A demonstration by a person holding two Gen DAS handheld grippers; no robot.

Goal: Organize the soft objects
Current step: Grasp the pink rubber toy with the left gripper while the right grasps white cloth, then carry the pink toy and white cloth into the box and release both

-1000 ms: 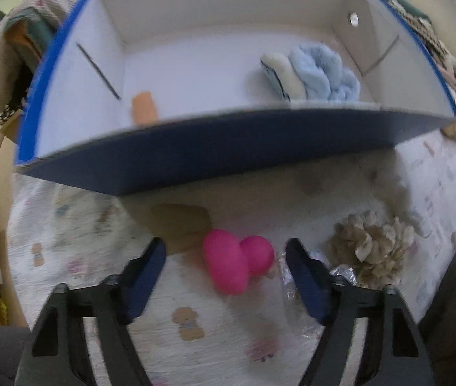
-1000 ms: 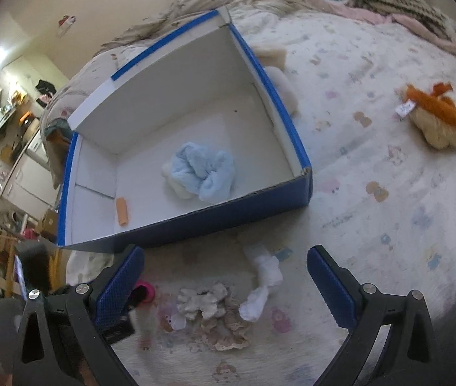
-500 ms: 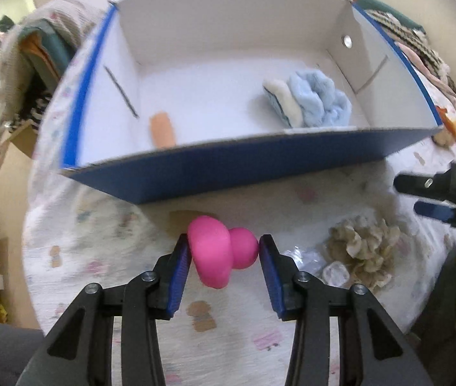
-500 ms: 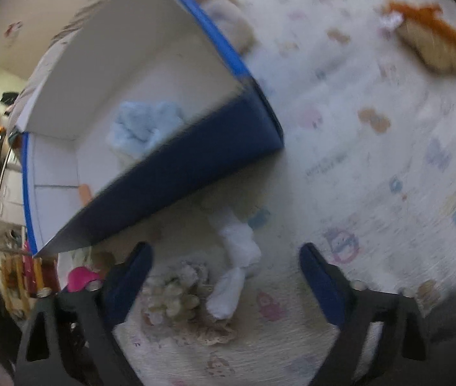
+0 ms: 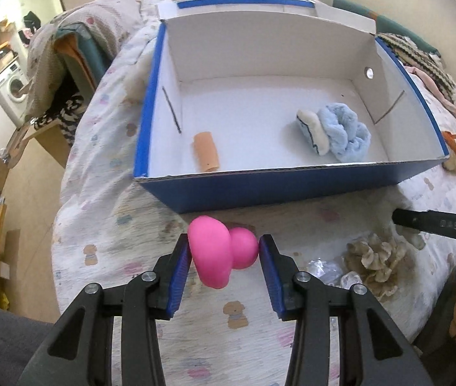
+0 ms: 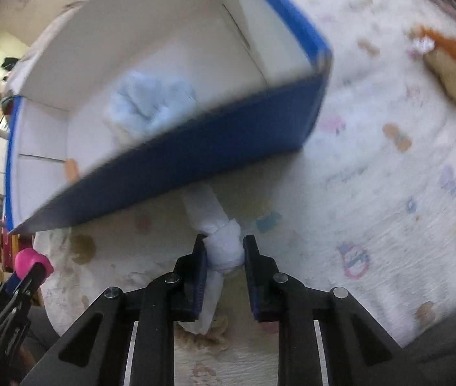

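My left gripper point(image 5: 224, 254) is shut on a pink soft toy point(image 5: 218, 252) and holds it above the bed, in front of the blue box point(image 5: 292, 189). The box holds a light blue fluffy cloth point(image 5: 343, 133) and a small orange roll point(image 5: 206, 151). My right gripper point(image 6: 224, 254) is shut on a knotted white cloth point(image 6: 223, 247) just before the box's blue wall point(image 6: 195, 164). The pink toy also shows at the left of the right wrist view point(image 6: 30, 262).
A beige ruffled cloth point(image 5: 375, 262) and a crinkled clear wrapper point(image 5: 327, 271) lie on the patterned bedsheet point(image 5: 105, 193). An orange and tan plush point(image 6: 452, 70) lies to the far right. Furniture and a washing machine point(image 5: 12, 85) stand left of the bed.
My left gripper shut on the pink toy and lifted it. My right gripper came down and shut on the white cloth near the box.
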